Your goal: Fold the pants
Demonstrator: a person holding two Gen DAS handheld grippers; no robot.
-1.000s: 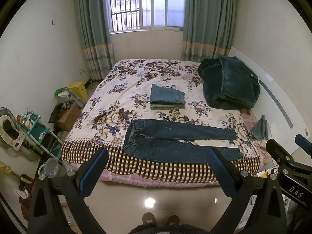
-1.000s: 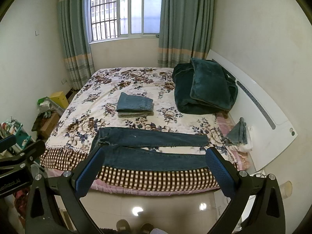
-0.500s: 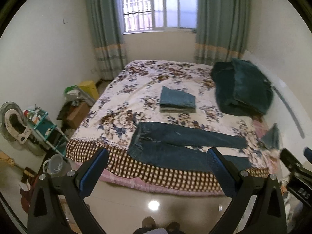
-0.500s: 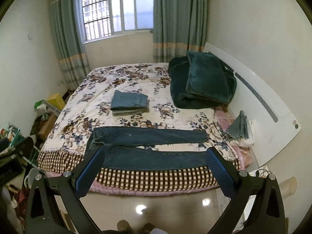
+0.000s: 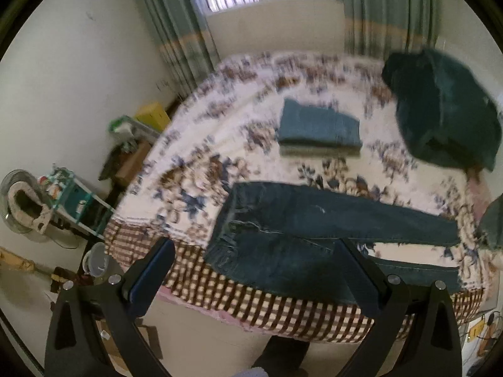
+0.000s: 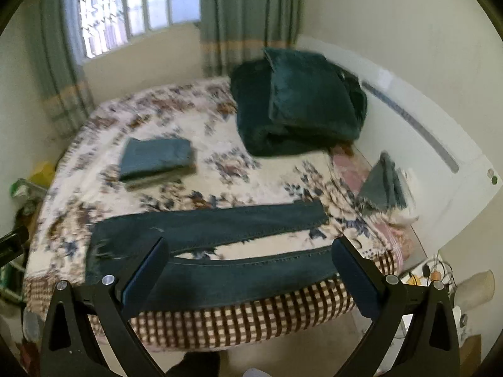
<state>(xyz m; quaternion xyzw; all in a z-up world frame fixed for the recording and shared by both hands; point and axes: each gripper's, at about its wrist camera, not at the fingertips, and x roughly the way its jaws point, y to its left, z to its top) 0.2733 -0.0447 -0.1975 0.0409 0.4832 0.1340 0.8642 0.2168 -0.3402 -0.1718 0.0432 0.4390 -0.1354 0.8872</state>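
With both grippers [image 5: 254, 275] [image 6: 251, 270] spread wide and empty, grasp the jeans [image 5: 314, 220] at waistband and hem together.

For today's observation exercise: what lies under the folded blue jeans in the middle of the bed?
Under the folded blue jeans lies a second folded, paler garment, only its front edge showing. Both rest on the floral bedspread. The rest of that garment is covered.
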